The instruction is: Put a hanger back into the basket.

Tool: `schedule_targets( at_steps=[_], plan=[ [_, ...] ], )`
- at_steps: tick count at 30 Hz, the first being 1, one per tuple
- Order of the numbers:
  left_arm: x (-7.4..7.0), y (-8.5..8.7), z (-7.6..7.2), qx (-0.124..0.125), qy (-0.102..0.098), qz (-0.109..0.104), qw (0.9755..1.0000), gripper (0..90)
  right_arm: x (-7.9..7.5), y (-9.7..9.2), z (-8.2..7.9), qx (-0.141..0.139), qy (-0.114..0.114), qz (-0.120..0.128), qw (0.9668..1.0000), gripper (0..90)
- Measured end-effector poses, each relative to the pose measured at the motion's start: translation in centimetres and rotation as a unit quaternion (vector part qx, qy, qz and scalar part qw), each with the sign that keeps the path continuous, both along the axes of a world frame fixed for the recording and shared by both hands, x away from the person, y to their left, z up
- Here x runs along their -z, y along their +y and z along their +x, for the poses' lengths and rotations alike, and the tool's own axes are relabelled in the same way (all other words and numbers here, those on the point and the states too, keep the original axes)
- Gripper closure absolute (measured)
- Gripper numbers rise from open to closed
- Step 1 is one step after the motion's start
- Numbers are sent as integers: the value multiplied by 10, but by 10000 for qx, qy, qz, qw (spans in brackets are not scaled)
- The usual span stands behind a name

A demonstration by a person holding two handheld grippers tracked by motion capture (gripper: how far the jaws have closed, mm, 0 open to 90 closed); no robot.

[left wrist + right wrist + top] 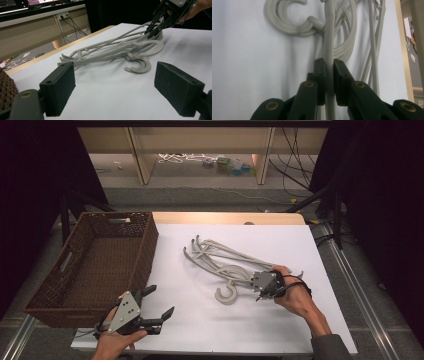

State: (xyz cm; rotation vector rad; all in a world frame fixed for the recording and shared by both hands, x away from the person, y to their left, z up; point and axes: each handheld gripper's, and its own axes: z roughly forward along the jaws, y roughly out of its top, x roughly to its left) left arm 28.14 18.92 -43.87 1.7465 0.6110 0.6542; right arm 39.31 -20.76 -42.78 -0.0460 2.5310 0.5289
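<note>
Your right gripper (261, 289) has its fingers (321, 75) clenched on the arm of one grey hanger (329, 45), the bar pinched between both pads. That hanger belongs to the tangled hanger pile (220, 260) lying on the white worktop (200, 320), right of the centre, hooks turned toward you. Your left gripper (157, 306) hangs above the near left of the worktop with its fingers (58, 87) released and spread wide, just beside the wicker basket (145, 250).
</note>
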Motion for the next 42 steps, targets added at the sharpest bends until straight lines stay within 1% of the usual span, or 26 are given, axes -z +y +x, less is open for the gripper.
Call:
schedule_targets(
  at_steps=[3, 5, 8, 11, 12, 13, 15, 18, 20, 21, 24, 25, 27, 28, 29, 30, 31, 32, 33, 34, 35, 36, 37, 38, 41, 42],
  plan=[
    [-1, -2, 0, 7, -88, 28, 10000, 164, -8, -1, -4, -200, -120, 47, 9997, 824],
    [-2, -4, 1, -37, -202, 113, 9997, 162, -14, -1, -8, -267, -104, 115, 9995, 824],
    [-6, -9, 4, -30, -154, 169, 9997, 169, -21, 1, -16, -394, -96, 199, 9990, 825],
    [-8, -18, 7, -50, -332, 537, 9980, 190, -24, 3, -25, -509, -76, 228, 9984, 825],
    [-9, -21, 8, -32, -368, 635, 9973, 191, -25, 5, -27, -530, -147, 198, 9983, 825],
    [-9, -24, 10, 9, -379, 714, 9967, 192, -26, 6, -29, -596, -97, 186, 9980, 825],
    [-8, -31, 14, 63, -374, 853, 9956, 201, -26, 8, -33, -656, -153, 136, 9976, 826],
    [-6, -38, 21, 202, -255, 972, 9947, 208, -26, 11, -37, -705, -159, 106, 9973, 826],
    [-4, -42, 26, 270, -234, 1140, 9928, 221, -27, 11, -40, -634, -136, 115, 9978, 825],
    [-4, -43, 28, 300, -228, 1207, 9920, 230, -27, 13, -40, -764, -174, 157, 9968, 826],
    [-3, -51, 34, 376, -165, 1223, 9916, 230, -30, 15, -44, -761, -117, 173, 9969, 826],
    [-3, -54, 36, 429, -213, 1347, 9897, 231, -31, 15, -44, -792, -188, 142, 9966, 826],
    [-2, -61, 39, 548, -199, 1543, 9863, 243, -31, 17, -45, -867, -164, 169, 9960, 825],
    [-2, -64, 40, 583, -237, 1655, 9842, 248, -31, 17, -48, -735, -111, 181, 9971, 826],
    [-1, -67, 41, 608, -230, 1698, 9833, 251, -31, 18, -49, -726, -63, 191, 9972, 826],
    [0, -70, 42, 628, -287, 1817, 9809, 257, -31, 18, -50, -725, -49, 168, 9972, 826],
    [0, -70, 42, 628, -287, 1817, 9809, 258, -30, 19, -52, -618, 51, 192, 9979, 826],
    [1, -76, 44, 637, -422, 2078, 9752, 259, -31, 20, -51, -720, 4, 186, 9972, 825],
    [1, -78, 45, 714, -425, 2134, 9734, 281, -31, 20, -51, -722, 5, 197, 9972, 826],
    [2, -80, 46, 741, -409, 2138, 9732, 308, -31, 21, -51, -765, -36, 198, 9969, 826],
    [2, -82, 47, 771, -417, 2191, 9718, 314, -31, 21, -52, -770, 46, 187, 9968, 826],
    [2, -83, 49, 836, -437, 2311, 9684, 319, -32, 22, -52, -812, -9, 195, 9965, 825],
    [2, -85, 50, 887, -426, 2331, 9675, 342, -32, 22, -53, -778, 34, 212, 9967, 826],
    [3, -86, 51, 914, -400, 2218, 9700, 372, -32, 22, -54, -769, 54, 236, 9967, 825],
    [2, -89, 56, 1034, -494, 2321, 9659, 432, -32, 22, -53, -850, 62, 255, 9960, 826],
    [0, -89, 57, 1095, -525, 2426, 9625, 460, -32, 22, -53, -879, 57, 252, 9958, 825]
  ],
)
